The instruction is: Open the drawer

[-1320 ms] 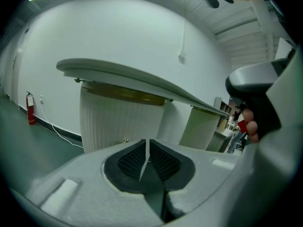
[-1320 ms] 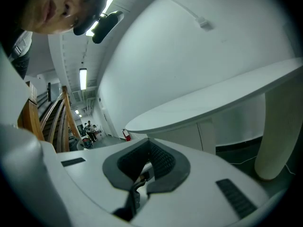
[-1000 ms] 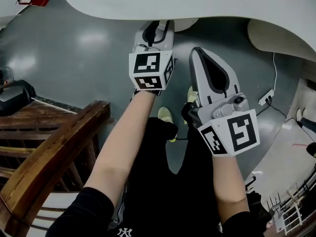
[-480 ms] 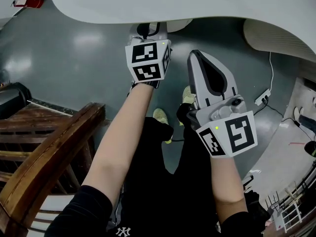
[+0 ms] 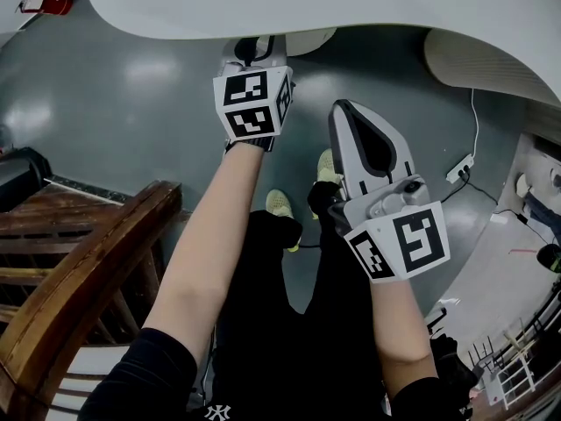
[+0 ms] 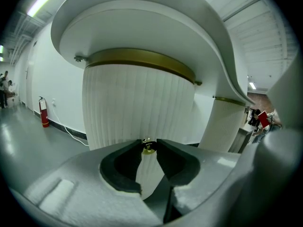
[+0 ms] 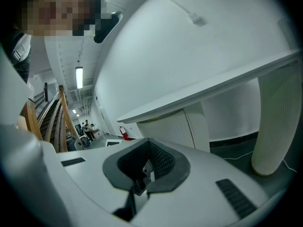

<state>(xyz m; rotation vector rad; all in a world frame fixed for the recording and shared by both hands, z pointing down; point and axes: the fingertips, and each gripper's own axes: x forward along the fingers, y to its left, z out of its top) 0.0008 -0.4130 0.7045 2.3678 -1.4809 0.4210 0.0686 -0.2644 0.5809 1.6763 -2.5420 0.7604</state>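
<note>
The drawer front is a white ribbed round cabinet (image 6: 137, 103) under a curved white tabletop (image 5: 307, 3), with a small brass knob (image 6: 148, 148). My left gripper (image 6: 148, 143) reaches under the tabletop. Its jaws have just been closing, and the knob sits between the fingertips, touched on both sides. In the head view only its marker cube (image 5: 252, 103) and rear body show; the tips are hidden by the tabletop edge. My right gripper (image 5: 344, 110) hangs to the right, lower and back from the cabinet, jaws together with nothing in them.
A wooden stair railing (image 5: 79, 279) rises at the lower left. A second ribbed column (image 6: 225, 122) stands right of the cabinet. A red fire extinguisher (image 6: 44, 112) is by the far wall. A power strip with cable (image 5: 460, 169) lies on the grey floor.
In the head view the left gripper has slid a little further up under the tabletop edge. The right gripper has drifted slightly up and left.
</note>
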